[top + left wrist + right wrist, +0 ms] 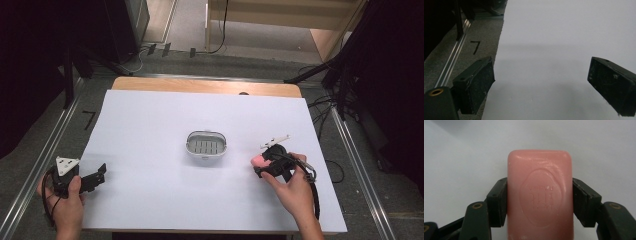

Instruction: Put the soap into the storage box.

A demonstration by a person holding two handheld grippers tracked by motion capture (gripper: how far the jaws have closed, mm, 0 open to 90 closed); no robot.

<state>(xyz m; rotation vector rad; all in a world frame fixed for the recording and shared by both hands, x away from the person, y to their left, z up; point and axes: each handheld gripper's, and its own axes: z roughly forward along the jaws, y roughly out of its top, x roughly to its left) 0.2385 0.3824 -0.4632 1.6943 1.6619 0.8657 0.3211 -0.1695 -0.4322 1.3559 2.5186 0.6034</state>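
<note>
Here my right hand-held gripper (539, 202) clamps a pink soap bar (539, 195); the left hand-held gripper (541, 85) gapes empty. The soap dish (206, 144), probably its destination, sits unfilled.

Glossy, waxy pink soap bar (540, 195); matt white table sheet (150, 130)

Dim, soft shadows, dark surroundings

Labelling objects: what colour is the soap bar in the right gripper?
Pink, with an oval embossed stamp; the soap bar shows best in the right gripper view.
</note>
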